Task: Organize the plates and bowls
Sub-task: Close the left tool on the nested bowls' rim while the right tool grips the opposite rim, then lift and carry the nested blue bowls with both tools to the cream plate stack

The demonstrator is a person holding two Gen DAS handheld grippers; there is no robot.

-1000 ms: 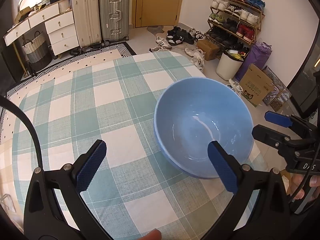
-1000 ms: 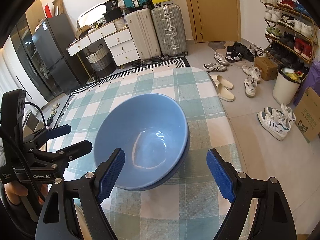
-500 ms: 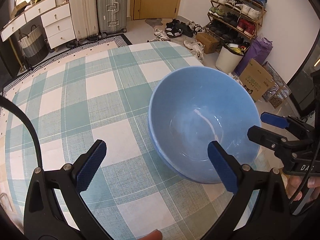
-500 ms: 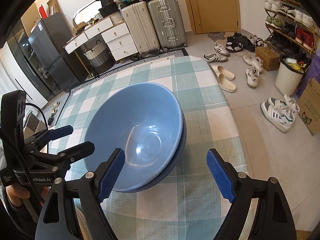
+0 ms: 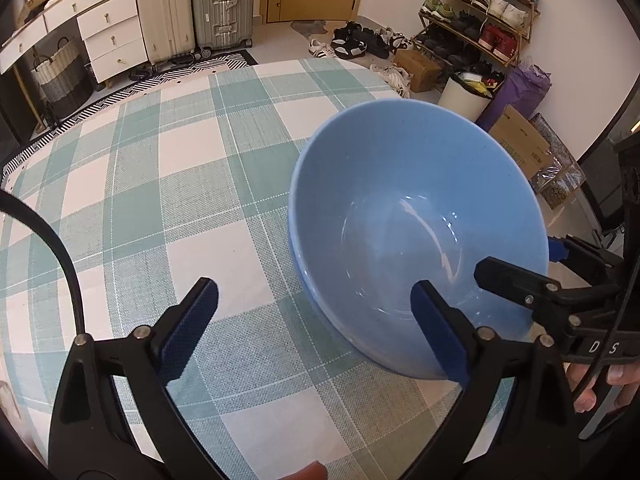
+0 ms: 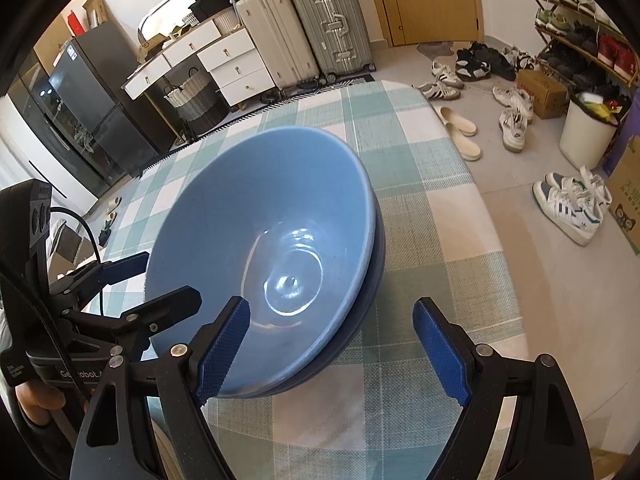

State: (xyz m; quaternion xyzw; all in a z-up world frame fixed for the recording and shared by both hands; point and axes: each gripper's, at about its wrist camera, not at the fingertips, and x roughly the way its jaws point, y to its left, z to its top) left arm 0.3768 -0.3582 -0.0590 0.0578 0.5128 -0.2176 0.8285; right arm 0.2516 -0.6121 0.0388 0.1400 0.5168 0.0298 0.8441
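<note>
**Two grippers close in on the stacked blue bowls**

While the light blue bowl [image 5: 416, 216] sits nested in a darker blue bowl [image 6: 372, 280] on the checked tablecloth [image 5: 160, 200], both grippers straddle its rim from opposite sides. The stack stands near the table's edge, on the side of the shoe rack [image 5: 480, 12] and the white bin [image 5: 460, 96].

The left gripper [image 5: 316, 320] has its fingers spread wide, though the jaws have just been closing a little; its right pad lies over the inside of the near wall and its left pad over bare cloth, so the rim stands between them without either pad pressing on it. The right gripper [image 6: 332, 344] is likewise spread: its left pad overlaps the near inner wall of the upper bowl, its right pad hangs over the cloth beside the stack. Neither holds anything yet.

The step in hand looks like taking a grip on the rim at two points, probably to lift or shift the bowls. To do it well, each gripper should come down until one pad is properly inside the wall and the other outside, then close squarely across the rim, not at a slant, since a glazed curved wall is likely to slip. It matters whether the outer pad catches only the upper bowl or both rims: pinching both would carry the stack together, pinching one would separate them. Matching height on the two sides should keep the bowl level, and the nearness of the table edge calls for an unhurried lift.
</note>
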